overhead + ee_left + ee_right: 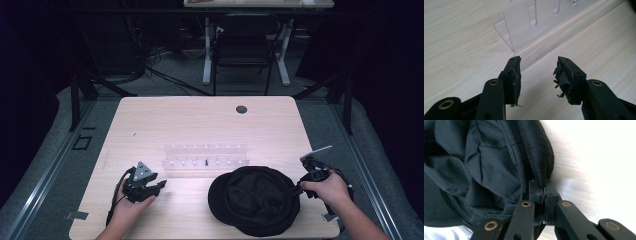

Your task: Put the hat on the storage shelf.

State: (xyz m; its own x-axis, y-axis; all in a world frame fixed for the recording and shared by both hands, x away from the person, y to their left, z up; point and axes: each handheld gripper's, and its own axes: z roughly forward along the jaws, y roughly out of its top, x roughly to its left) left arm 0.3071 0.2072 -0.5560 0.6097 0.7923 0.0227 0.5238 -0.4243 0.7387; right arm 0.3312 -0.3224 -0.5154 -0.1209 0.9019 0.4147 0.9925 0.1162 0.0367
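A black fabric hat [255, 199] lies upside down on the near right part of the wooden table [200, 120]. My right gripper [300, 188] is shut on the hat's right rim; in the right gripper view its jaws pinch the hat's rim [541, 177] at my right gripper's tips [545, 188]. At the near left, my left gripper [161, 184] rests open on the table with nothing in it. The left gripper view shows my left gripper [537, 68] with its frayed pads [561, 77] apart, pointing at the corner of a clear plastic rack [524, 27].
The clear acrylic rack [205, 155] with rows of small pegs stands at the table's middle, just beyond the hat. A round cable hole [241, 109] sits near the far edge. Behind the table stand a chair [245, 50] and another desk.
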